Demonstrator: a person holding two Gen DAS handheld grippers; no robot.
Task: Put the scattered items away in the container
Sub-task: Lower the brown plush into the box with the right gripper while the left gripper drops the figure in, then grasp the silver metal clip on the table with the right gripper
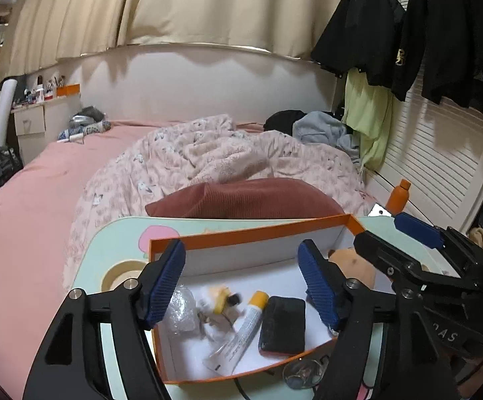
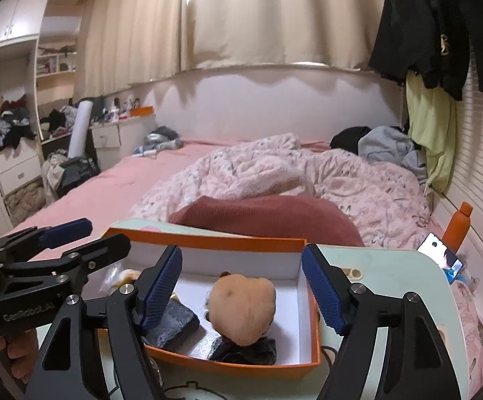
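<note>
An orange box (image 1: 248, 230) with a white inside stands on a mint-green lap table (image 1: 115, 243). In it lie a crumpled clear wrapper (image 1: 181, 310), a small yellow item (image 1: 220, 301), a white tube with a yellow cap (image 1: 241, 333) and a black case (image 1: 283, 325). My left gripper (image 1: 241, 253) hangs open over them, holding nothing. The right wrist view shows the box (image 2: 208, 238) holding a tan plush toy (image 2: 241, 310) between dark items (image 2: 171, 326). Above the toy my right gripper (image 2: 243, 256) stands open and empty. Each gripper shows beside the other: the right gripper (image 1: 394, 236), the left gripper (image 2: 85, 236).
A dark red pillow (image 2: 268, 216) and a rumpled pink quilt (image 2: 291, 173) lie just beyond the table. An orange bottle (image 2: 458, 226) and a lit phone (image 2: 441, 256) sit at the right. A clear round object (image 1: 304, 373) rests before the box. A hand (image 2: 21, 350) holds the left gripper.
</note>
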